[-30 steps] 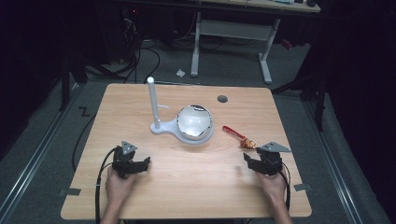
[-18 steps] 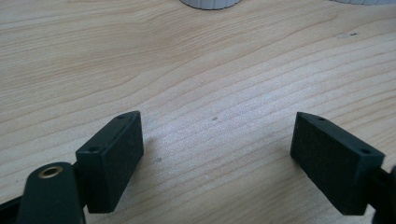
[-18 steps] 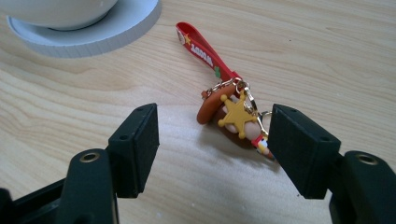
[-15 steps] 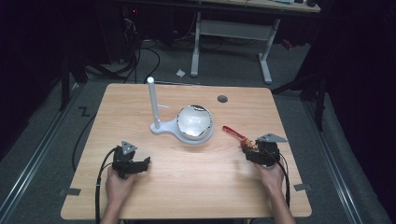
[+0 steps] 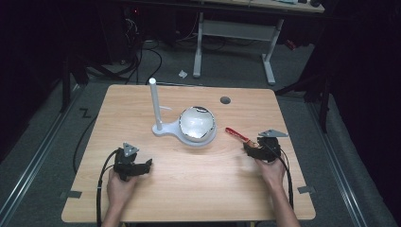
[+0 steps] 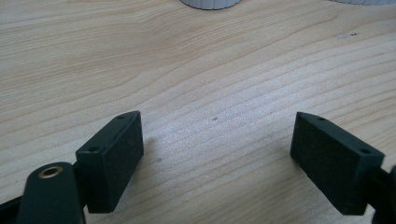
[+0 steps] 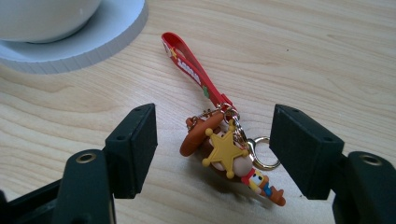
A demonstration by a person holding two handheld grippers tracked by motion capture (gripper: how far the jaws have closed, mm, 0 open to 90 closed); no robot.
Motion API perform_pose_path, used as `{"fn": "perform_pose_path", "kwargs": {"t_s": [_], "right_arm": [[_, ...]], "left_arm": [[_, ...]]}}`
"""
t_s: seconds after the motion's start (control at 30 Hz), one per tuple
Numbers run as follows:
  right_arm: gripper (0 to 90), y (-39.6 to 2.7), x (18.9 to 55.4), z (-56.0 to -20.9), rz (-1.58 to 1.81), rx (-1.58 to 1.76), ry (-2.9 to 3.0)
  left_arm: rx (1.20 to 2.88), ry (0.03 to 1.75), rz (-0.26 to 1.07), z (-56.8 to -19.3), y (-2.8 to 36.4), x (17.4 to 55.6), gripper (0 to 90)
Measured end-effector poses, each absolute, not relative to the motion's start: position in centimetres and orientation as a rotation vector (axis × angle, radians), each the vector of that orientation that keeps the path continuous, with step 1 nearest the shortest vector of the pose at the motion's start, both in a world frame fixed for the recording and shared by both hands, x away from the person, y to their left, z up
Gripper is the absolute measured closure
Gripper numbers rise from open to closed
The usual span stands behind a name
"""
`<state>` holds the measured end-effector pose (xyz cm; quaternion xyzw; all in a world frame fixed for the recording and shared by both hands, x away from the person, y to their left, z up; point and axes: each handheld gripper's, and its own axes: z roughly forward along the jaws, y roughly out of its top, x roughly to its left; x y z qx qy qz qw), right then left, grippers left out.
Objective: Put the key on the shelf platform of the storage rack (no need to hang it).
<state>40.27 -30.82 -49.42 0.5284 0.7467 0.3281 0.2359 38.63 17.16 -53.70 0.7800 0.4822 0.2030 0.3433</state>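
A: Starting nearest the person, what is the right tool (image 7: 212, 154) doing?

B: It is sitting low over the tabletop (image 5: 198, 189) with its jaws spread wide on either side of the keychain (image 7: 224, 149), which is lying flat on the wood. Neither jaw is touching it, so nothing is being pinched.

A: And the keychain itself?

B: It is a small cowboy figure with a yellow star, a metal ring beside it and a red strap (image 7: 191, 65) running away from the figure toward the white stand (image 5: 187, 135). In the high view the keychain (image 5: 239, 136) is lying just to the right of the stand, apart from its base.

A: The left tool?

B: The left tool (image 6: 219, 158) is resting near the front edge, well to the left of the stand and nearer the person than it, jaws spread, with bare wood between them. It is idling, I judge.

A: And farther off?

B: The stand is carrying a shiny bowl (image 5: 196, 122) on its round base, and a white post (image 5: 154, 104) is rising at its left. Beyond that a dark round hole (image 5: 225, 100) is showing in the wood.

A: How far along are we?

B: Barely begun, I think. The grasp is lined up but not closed; lifting the keychain and presumably hanging it on the post are remaining.
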Motion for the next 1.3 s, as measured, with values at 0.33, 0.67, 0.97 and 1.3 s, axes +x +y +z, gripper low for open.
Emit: {"fn": "perform_pose_path", "kwargs": {"t_s": [0.33,0.67,0.97,1.3], "right_arm": [[34.0,-30.5,42.0,-50.9,0.852,1.475,2.098],[37.5,-30.5,42.7,-52.1,0.789,1.496,2.111],[52.4,-30.1,42.5,-51.8,0.775,1.445,2.103],[53.8,-30.7,42.0,-50.6,0.863,1.441,2.073]], "left_arm": [[2.026,1.253,0.528,-53.7,17.2,38.6,17.4],[2.026,1.253,0.528,-53.7,17.2,38.6,17.4],[2.026,1.253,0.527,-53.7,17.2,38.6,17.4],[2.028,1.252,0.527,-53.7,17.2,38.7,17.4]]}}
